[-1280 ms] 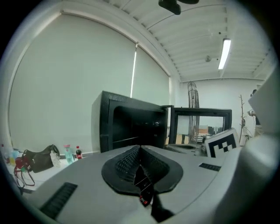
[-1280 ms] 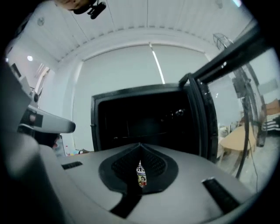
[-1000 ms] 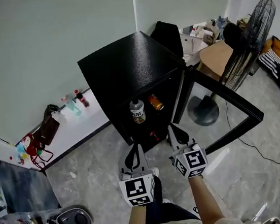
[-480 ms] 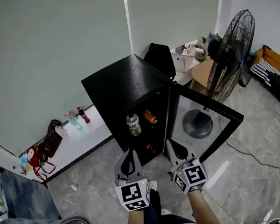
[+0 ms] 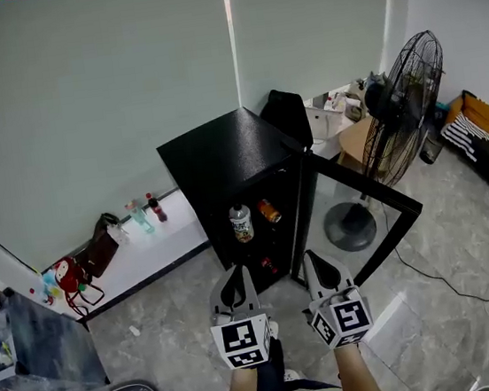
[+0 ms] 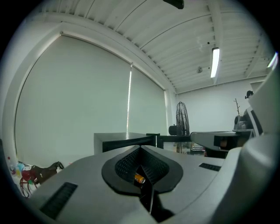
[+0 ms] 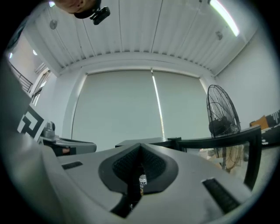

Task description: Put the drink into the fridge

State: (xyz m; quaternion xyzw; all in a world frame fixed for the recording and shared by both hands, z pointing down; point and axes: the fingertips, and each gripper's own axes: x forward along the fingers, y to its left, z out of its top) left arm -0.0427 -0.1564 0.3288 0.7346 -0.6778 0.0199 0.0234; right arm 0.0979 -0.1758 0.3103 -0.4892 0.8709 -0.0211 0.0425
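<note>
Holding the left gripper (image 5: 239,272) and the right gripper (image 5: 312,258) side by side, low over the grey floor (image 5: 172,320), just short of the black mini fridge (image 5: 222,157) and touching nothing, each with jaws pressed together and empty. Inside the fridge, with its glass door (image 5: 368,183) swung open to the right, on the upper shelf: a white-labelled drink bottle (image 5: 241,224) standing upright and, just right of it, a tilted orange can (image 5: 269,211). Beyond the door, a standing fan (image 5: 405,88); left of the fridge, small bottles (image 5: 140,217) on a white ledge (image 5: 157,246) along the wall.
</note>
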